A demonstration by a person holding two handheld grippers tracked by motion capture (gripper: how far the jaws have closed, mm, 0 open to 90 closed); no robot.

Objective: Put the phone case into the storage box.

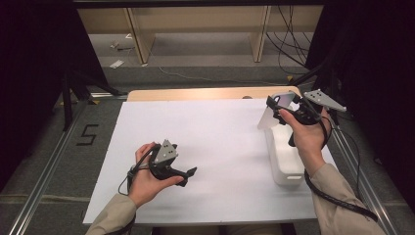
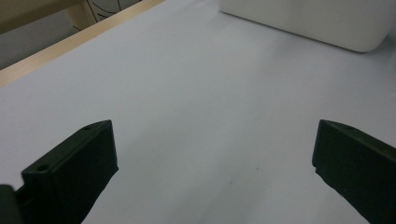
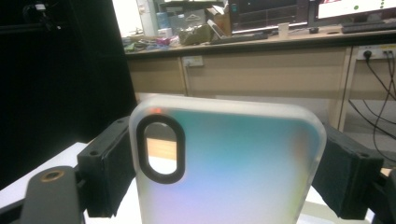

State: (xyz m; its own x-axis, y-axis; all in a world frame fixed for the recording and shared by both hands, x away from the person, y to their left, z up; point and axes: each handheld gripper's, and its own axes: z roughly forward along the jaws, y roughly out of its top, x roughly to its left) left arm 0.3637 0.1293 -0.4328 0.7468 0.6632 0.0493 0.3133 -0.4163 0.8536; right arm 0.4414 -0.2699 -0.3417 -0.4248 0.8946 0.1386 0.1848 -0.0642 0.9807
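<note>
Your left gripper [image 1: 190, 172] rests low over the white worktop [image 1: 215, 142], jaws spread wide with nothing between them. Further right, your right gripper [image 1: 274, 104] clamps a frosted phone case [image 3: 224, 163] by its side edges, lifted above the white box [image 1: 284, 156].

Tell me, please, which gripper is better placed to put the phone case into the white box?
Probably the right gripper: it holds the phone case above the white box. The left gripper is open, away from it.
</note>
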